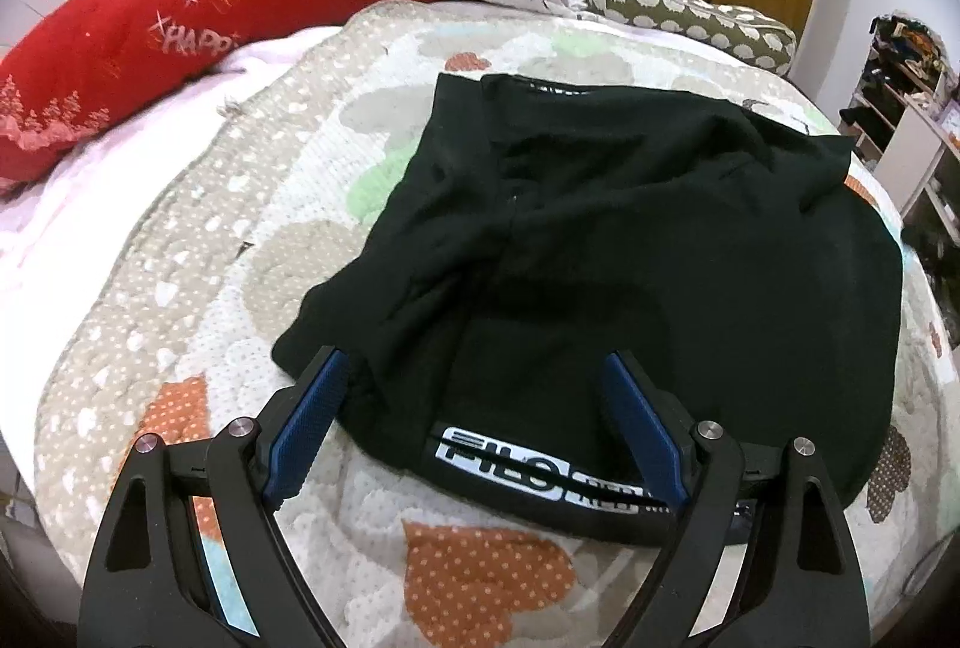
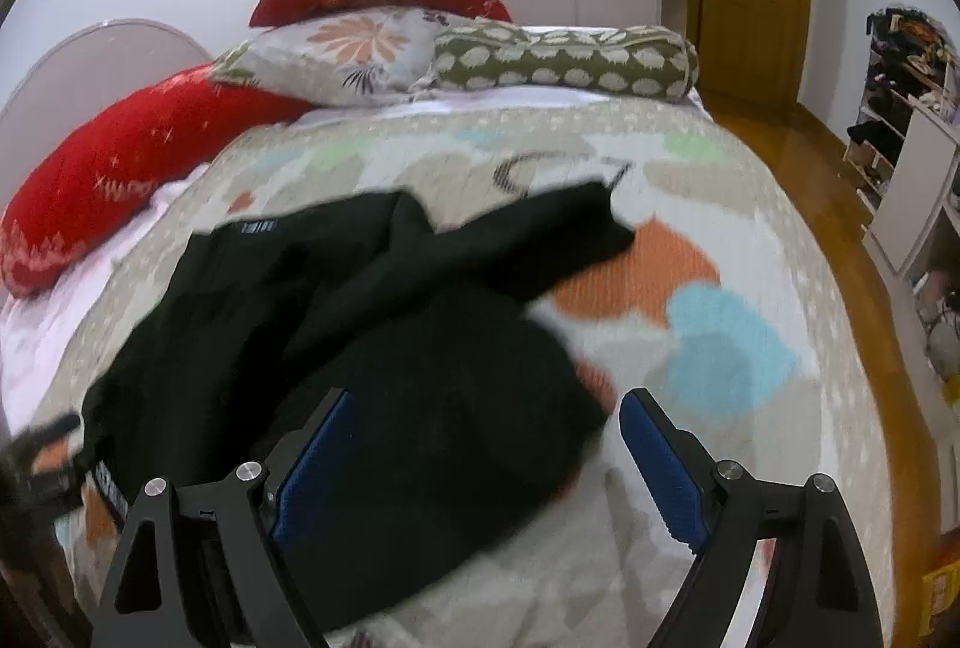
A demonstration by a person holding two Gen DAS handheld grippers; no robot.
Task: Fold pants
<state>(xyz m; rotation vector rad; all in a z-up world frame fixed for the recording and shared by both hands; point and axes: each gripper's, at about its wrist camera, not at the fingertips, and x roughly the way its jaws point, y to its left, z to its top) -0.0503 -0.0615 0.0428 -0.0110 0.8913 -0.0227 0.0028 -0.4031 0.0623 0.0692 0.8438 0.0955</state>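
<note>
On quilt (image 1: pixel 180 252): pants (image 1: pixel 600 240) betw. both spread grippers, left gripper (image 1: pixel 477 366), right gripper (image 2: pixel 483 405).

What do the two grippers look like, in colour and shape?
Both look alike. The left gripper and the right gripper have matte black angular frames with triangular cut-outs, round silver bolt heads, and two flat fingers faced with ribbed blue pads. No cables or sleeves show.

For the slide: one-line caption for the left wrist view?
Left gripper, jaws open, hovers at the waistband of black pants lying on a patterned quilt.
</note>
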